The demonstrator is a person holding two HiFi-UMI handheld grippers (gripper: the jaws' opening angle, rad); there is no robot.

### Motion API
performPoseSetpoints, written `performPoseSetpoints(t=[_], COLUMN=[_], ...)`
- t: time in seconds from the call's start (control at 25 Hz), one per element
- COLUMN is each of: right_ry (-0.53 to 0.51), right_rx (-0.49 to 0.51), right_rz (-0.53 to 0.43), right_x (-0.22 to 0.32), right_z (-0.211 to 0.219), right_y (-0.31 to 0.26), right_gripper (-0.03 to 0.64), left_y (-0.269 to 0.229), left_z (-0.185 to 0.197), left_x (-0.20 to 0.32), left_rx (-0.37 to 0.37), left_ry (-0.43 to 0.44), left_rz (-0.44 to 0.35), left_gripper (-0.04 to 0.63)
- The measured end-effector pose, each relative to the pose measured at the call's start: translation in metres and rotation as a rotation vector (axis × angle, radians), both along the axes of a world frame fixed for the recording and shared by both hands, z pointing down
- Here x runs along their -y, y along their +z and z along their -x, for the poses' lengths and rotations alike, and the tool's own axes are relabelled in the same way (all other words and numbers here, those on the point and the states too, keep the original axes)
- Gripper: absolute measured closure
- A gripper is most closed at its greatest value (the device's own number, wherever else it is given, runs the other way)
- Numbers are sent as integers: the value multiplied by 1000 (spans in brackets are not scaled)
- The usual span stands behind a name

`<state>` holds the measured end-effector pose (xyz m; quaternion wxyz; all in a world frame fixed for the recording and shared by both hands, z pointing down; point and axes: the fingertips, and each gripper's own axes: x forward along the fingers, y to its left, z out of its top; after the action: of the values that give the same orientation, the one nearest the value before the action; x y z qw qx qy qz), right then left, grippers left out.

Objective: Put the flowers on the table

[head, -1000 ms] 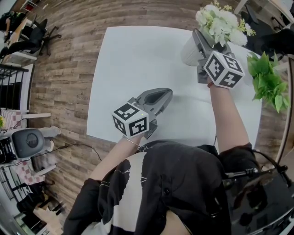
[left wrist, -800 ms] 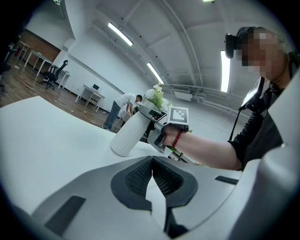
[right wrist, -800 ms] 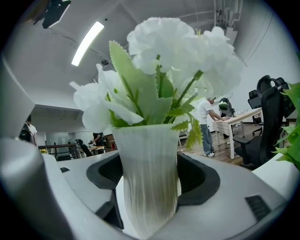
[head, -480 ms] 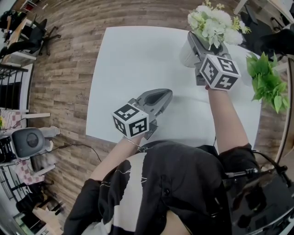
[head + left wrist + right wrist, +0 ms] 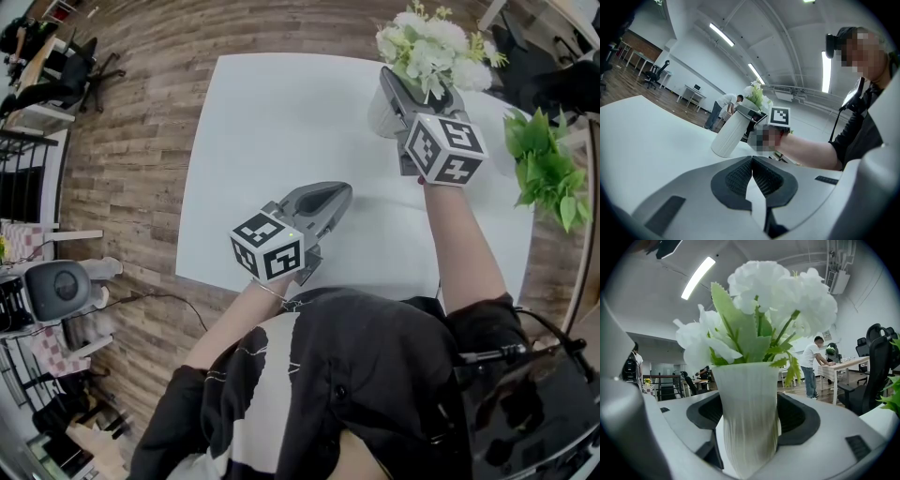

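Observation:
A white ribbed vase [image 5: 380, 109] of white flowers [image 5: 427, 45] is at the far right of the white table [image 5: 272, 122]. My right gripper [image 5: 394, 89] is shut on the vase, which leans between its jaws. In the right gripper view the vase [image 5: 750, 413] fills the gap between the pads, with the flowers [image 5: 778, 296] above. My left gripper [image 5: 336, 195] is shut and holds nothing, low over the table's near edge. The left gripper view shows its closed jaws [image 5: 751, 161] and, beyond them, the tilted vase [image 5: 731, 133]; I cannot tell whether its base touches the tabletop.
A green leafy plant [image 5: 548, 169] stands just off the table's right edge. Wooden floor [image 5: 141, 141] surrounds the table. Desks, chairs and a few people are far off in the room.
My right gripper has shifted slightly left with the vase and rolled a little, so the flowers sit further left. The left gripper has not moved.

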<state>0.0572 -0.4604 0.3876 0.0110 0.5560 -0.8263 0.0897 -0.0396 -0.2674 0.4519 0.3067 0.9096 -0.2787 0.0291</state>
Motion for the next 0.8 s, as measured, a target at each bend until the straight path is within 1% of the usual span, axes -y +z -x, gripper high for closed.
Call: performPoseSetpoints(t=[0.8], right_ry=[-43], right_rx=[-32], right_rz=[-9], right_x=[-2], right_z=[4], right_y=[2], right_gripper=[267], left_y=[6], left_z=[-8], left_x=[-1], left_rx=[3], left_ry=[6], left_rz=[10], left_gripper=[581])
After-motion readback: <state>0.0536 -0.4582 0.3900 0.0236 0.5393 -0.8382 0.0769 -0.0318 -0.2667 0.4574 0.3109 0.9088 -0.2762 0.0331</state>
